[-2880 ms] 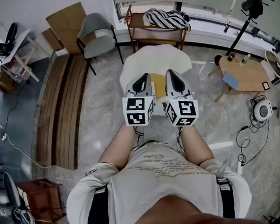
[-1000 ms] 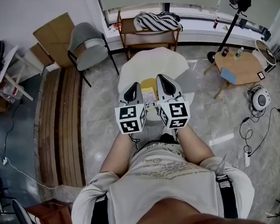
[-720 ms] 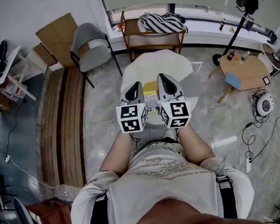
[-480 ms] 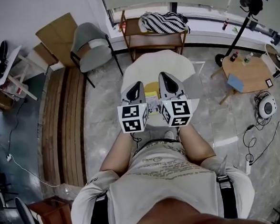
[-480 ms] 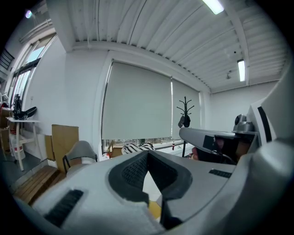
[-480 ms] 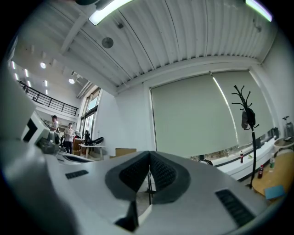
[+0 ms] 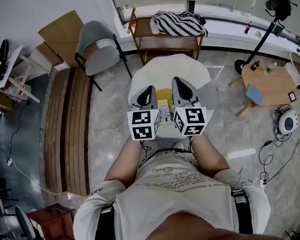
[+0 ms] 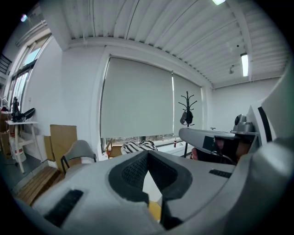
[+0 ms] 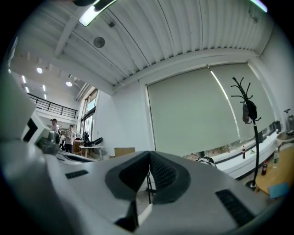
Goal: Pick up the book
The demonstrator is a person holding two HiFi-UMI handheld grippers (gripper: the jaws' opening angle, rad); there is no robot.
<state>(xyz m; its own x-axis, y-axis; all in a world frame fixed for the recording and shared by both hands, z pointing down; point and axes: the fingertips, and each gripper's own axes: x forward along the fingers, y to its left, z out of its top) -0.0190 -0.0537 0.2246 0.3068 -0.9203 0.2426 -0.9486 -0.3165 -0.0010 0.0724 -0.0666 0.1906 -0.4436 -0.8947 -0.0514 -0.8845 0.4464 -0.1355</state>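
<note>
A yellow book [image 7: 163,96] lies on the round white table [image 7: 187,68], with a printed sheet or cover just nearer to me. My left gripper [image 7: 149,90] and right gripper [image 7: 178,82] hover side by side above the table, one on each side of the book. Neither touches it. In the left gripper view the jaws are shut tip to tip [image 8: 148,153], and a sliver of the yellow book [image 8: 155,209] shows below them. In the right gripper view the jaws [image 9: 149,153] are likewise shut with nothing between them.
A grey chair [image 7: 97,41] stands to the table's far left. A wooden bench with a striped cloth [image 7: 179,22] stands behind it by the window. A small wooden table [image 7: 270,77] and a coat stand [image 7: 278,5] are at the right. Wooden planks [image 7: 63,128] lie on the floor at the left.
Both grippers have edged forward together over the table, still shut. The book has stayed where it lay between them.
</note>
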